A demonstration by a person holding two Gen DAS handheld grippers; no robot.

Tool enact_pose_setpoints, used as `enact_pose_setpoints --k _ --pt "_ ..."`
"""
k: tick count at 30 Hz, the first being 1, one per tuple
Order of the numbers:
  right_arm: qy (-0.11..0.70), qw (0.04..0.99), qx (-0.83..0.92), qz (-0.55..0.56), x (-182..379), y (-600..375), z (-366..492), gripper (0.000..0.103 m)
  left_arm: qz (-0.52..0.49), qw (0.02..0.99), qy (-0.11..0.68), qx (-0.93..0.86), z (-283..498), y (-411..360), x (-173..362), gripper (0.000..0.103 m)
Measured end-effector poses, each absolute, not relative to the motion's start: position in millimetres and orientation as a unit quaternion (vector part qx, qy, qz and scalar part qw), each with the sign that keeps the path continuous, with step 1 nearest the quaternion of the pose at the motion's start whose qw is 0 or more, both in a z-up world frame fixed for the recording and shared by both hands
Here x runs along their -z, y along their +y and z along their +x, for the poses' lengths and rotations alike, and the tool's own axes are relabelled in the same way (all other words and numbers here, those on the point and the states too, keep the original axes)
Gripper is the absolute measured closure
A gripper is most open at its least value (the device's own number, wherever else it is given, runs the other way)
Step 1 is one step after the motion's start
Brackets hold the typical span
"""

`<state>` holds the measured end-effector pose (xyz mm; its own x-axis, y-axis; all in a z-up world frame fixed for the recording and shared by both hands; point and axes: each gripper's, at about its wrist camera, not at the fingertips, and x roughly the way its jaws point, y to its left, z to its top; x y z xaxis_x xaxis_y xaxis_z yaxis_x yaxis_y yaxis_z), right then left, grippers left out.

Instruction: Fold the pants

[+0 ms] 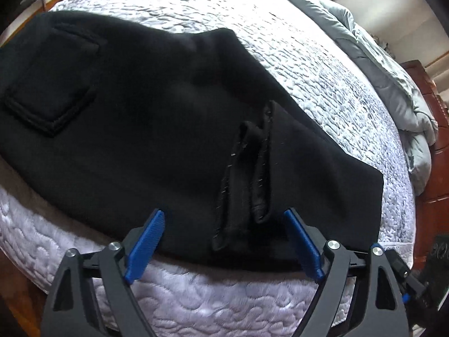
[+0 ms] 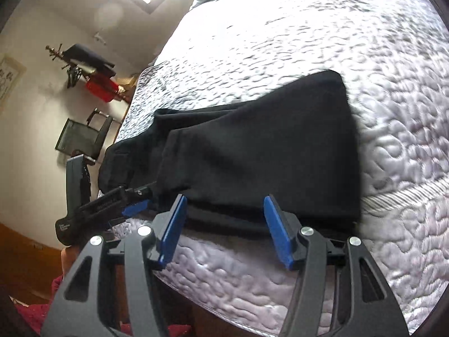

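Black pants [image 1: 146, 129] lie folded on a white quilted bed, with a back pocket [image 1: 50, 84] at the left and two leg hems [image 1: 247, 177] lying on top near the front edge. My left gripper [image 1: 224, 216] is open, its blue pads either side of the hems, just above the fabric's near edge. In the right wrist view the pants [image 2: 258, 151] lie across the bed's front edge. My right gripper [image 2: 224, 205] is open and empty at the fabric's near edge. The left gripper [image 2: 132, 202] shows there at the left, beside the pants.
The quilted mattress [image 1: 308, 64] stretches beyond the pants. A grey duvet [image 1: 393, 84] is bunched at the far right by a wooden headboard [image 1: 432, 168]. A chair [image 2: 81, 134] and a coat rack [image 2: 84, 67] stand by the wall left of the bed.
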<state>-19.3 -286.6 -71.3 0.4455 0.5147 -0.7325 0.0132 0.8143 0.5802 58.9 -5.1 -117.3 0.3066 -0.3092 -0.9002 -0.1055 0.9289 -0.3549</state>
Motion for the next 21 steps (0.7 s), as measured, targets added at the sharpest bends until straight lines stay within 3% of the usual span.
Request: enact_pose_setpoints --k 1,2,7,16,21 --pt "0.503 0.808 -0.151 0.267 74 -291 -20 0.045 -0.182 0.789 0.582 0.069 60 -9 116 0.031" --pt "0.503 0.807 -0.146 0.274 78 -295 -22 0.045 -0.189 0.786 0.583 0.077 61 -14 117 0.062" --pt "0.494 0.809 -0.136 0.288 80 -308 -27 0.045 -0.195 0.785 0.582 0.079 63 -22 118 0.082" --pt "0.487 0.821 -0.126 0.27 69 -317 -28 0.045 -0.174 0.817 0.547 0.054 51 14 108 0.086" --pt "0.513 0.818 -0.109 0.235 75 -305 -12 0.045 -0.175 0.802 0.566 0.076 59 26 115 0.075"
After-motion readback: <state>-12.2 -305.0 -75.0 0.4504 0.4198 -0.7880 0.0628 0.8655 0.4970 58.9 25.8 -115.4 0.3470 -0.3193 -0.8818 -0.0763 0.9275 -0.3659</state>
